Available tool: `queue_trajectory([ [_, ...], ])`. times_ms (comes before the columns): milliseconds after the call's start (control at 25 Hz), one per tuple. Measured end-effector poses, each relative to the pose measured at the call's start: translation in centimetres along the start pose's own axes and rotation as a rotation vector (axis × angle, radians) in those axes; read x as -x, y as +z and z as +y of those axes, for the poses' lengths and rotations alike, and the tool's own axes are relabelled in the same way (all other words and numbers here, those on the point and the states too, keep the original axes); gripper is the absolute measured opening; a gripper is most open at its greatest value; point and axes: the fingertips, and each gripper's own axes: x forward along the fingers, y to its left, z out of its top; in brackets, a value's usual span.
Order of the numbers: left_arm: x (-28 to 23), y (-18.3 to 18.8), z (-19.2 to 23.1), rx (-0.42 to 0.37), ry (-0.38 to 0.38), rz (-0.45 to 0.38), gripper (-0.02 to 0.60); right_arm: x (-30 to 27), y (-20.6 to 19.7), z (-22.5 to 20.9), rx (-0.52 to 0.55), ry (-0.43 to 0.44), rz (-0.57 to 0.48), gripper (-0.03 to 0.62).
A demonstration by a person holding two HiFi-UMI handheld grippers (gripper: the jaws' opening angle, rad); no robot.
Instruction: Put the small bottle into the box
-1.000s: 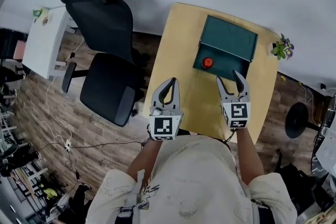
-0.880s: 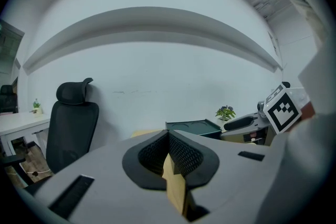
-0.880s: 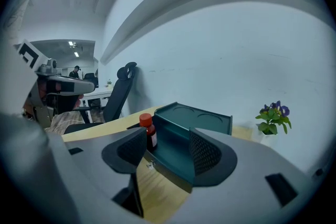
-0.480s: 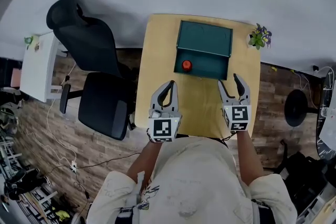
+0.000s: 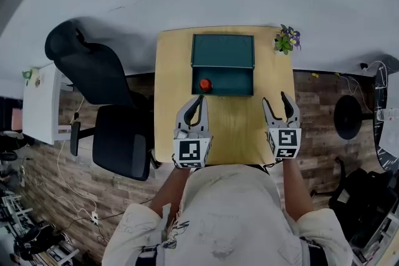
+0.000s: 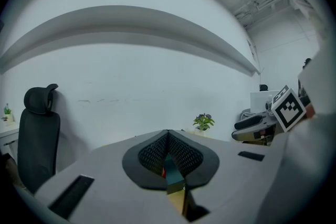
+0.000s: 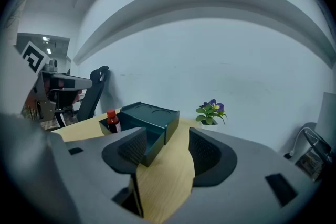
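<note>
Wooden table (image 5: 230, 128) below me: my left gripper (image 5: 198, 103) sits near its front edge, jaws pressed together, empty; my right gripper (image 5: 276, 98) gapes wide, empty. Beyond, the small bottle (image 5: 204, 85) stands inside the green box (image 5: 222, 51), left end.

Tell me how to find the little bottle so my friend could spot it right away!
Look at the light wooden table, then the dark teal box at its far edge. In the box's open front part, at the end nearer the black office chair, stands a small dark bottle. Its bright red cap is the only red thing there.
</note>
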Motion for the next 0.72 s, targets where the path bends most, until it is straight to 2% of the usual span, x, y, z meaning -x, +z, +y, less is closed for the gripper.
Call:
queue_trajectory([
  [320,-0.7,0.0,-0.9,-0.011,-0.028,-0.004,0.006,0.4,0.1,-0.8,-0.01,-0.028,-0.006,0.265],
  [720,-1.0,0.5,-0.6,-0.011,-0.025,-0.018,0.006,0.1,1.5,-0.8,-0.009,-0.033,-0.033,0.265],
])
